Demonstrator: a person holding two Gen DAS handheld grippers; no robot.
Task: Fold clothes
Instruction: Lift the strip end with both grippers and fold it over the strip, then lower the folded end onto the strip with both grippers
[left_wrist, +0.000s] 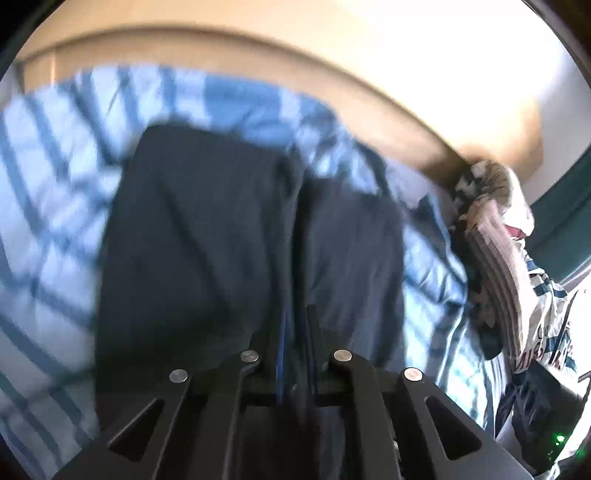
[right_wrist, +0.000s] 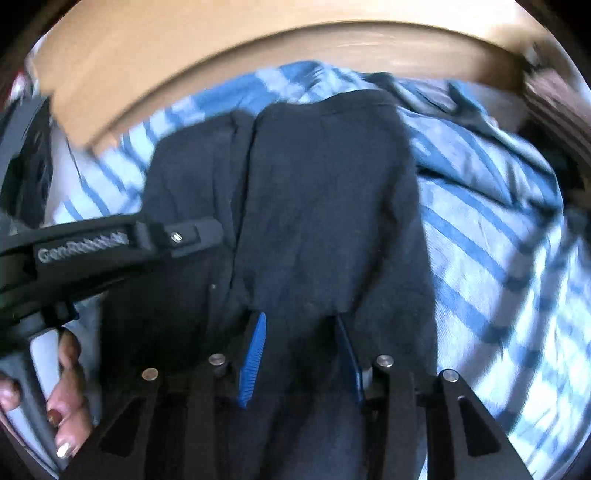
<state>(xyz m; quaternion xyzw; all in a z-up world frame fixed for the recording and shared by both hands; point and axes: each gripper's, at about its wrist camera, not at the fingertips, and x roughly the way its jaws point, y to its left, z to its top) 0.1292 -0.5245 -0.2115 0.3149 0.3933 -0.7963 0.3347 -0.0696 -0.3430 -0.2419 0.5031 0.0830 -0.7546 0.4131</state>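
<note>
Two grippers, one dark garment, one striped bedsheet, one pile of clothes, one hand visible.

Left wrist view, nearest: left gripper (left_wrist: 295, 332) at 6 o'clock, jaws clenched nearly together on a fold of the dark navy garment (left_wrist: 207, 229), cloth running up between the two blue pads. Garment fills centre of view, hangs/drapes in two lobes w/ one vertical crease at 12 o'clock from the jaws. Behind it: blue-and-white striped bedsheet (left_wrist: 48, 177) spreading from 7 to 1 o'clock. At 3 o'clock: one pile of mixed clothes (left_wrist: 506, 251), striped, printed and checked pieces stacked at edge of bed; exact count not readable, blurred. Farthest: one tan wooden headboard (left_wrist: 221, 48) arcing across 10–2 o'clock.

Right wrist view, nearest: right gripper (right_wrist: 301, 350) at 6 o'clock, jaws part-spread, one ribbed blue pad each side, a thick bunch of the same garment (right_wrist: 325, 192) grasped between them. At 8 o'clock: person's hand (right_wrist: 66, 398), four painted nails countable, wrapped round the handle of the other gripper. That left gripper's body (right_wrist: 110, 243) reaches in from 9 o'clock, tip at the garment's left edge; contact there not clear. Beyond garment: striped sheet (right_wrist: 498, 229) from 10 to 4 o'clock, rumpled near 1 o'clock. Farthest: headboard (right_wrist: 184, 70) across 11–1 o'clock.

Whole scene motion-blurred.
</note>
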